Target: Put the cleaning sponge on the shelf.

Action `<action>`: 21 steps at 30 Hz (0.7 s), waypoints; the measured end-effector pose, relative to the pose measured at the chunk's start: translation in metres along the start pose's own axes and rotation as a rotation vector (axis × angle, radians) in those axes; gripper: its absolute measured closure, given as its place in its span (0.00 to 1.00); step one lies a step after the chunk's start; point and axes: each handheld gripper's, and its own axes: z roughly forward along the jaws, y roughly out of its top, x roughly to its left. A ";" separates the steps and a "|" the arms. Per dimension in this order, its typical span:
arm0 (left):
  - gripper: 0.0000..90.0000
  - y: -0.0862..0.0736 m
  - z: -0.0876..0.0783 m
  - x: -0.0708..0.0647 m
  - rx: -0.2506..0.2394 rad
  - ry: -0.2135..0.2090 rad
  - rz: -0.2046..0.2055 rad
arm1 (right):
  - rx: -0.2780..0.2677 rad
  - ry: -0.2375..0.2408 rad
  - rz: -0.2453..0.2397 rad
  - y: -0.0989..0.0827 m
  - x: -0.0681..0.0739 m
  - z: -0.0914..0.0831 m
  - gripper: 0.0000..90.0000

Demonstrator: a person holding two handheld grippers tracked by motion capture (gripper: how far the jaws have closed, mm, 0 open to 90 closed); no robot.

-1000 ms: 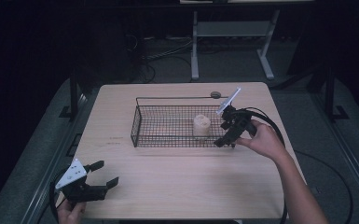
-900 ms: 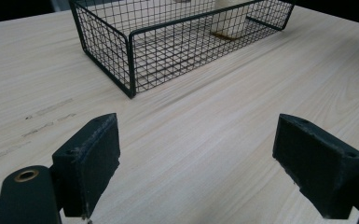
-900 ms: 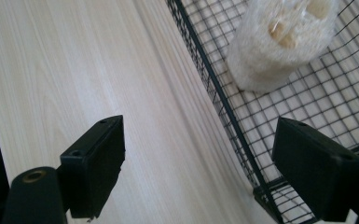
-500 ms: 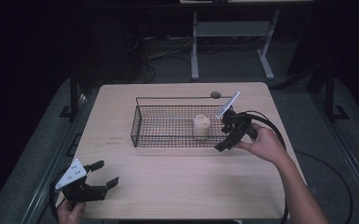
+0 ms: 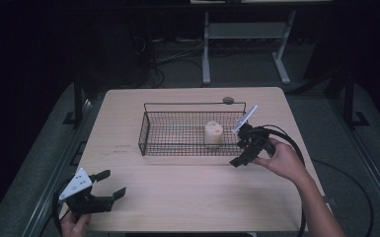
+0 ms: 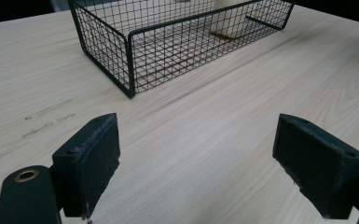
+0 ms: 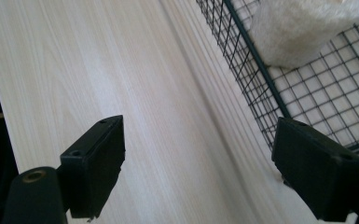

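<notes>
A black wire basket [image 5: 177,146] stands in the middle of the light wooden table [image 5: 177,197]. A cream, fuzzy cylinder [image 5: 213,133] stands upright inside it near the right end. My right gripper [image 5: 239,150] is open and empty, just outside the basket's front right corner. In the right gripper view the basket's wire wall [image 7: 256,65] and the cylinder [image 7: 303,28] lie beyond the open right gripper [image 7: 200,172]. My left gripper [image 5: 114,181] rests open and empty near the table's front left corner. The left gripper view looks over the open left gripper [image 6: 200,163] at the basket [image 6: 130,60].
A small dark round disc [image 5: 228,100] lies on the table behind the basket's back right corner. A metal stand [image 5: 242,39] is on the floor beyond the table. Bare tabletop [image 5: 187,187] stretches between the two grippers.
My right gripper has drawn back from the basket's right end toward the front of the table. The left gripper and the cylinder have not moved.
</notes>
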 end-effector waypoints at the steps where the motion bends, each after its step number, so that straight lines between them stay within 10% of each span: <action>1: 0.16 0.000 0.000 0.000 0.002 0.000 0.001 | -0.011 0.001 -0.001 -0.002 0.001 0.000 0.18; 21: 0.16 0.000 0.001 -0.001 0.003 -0.001 0.000 | -0.016 0.004 0.027 -0.031 0.010 0.010 0.18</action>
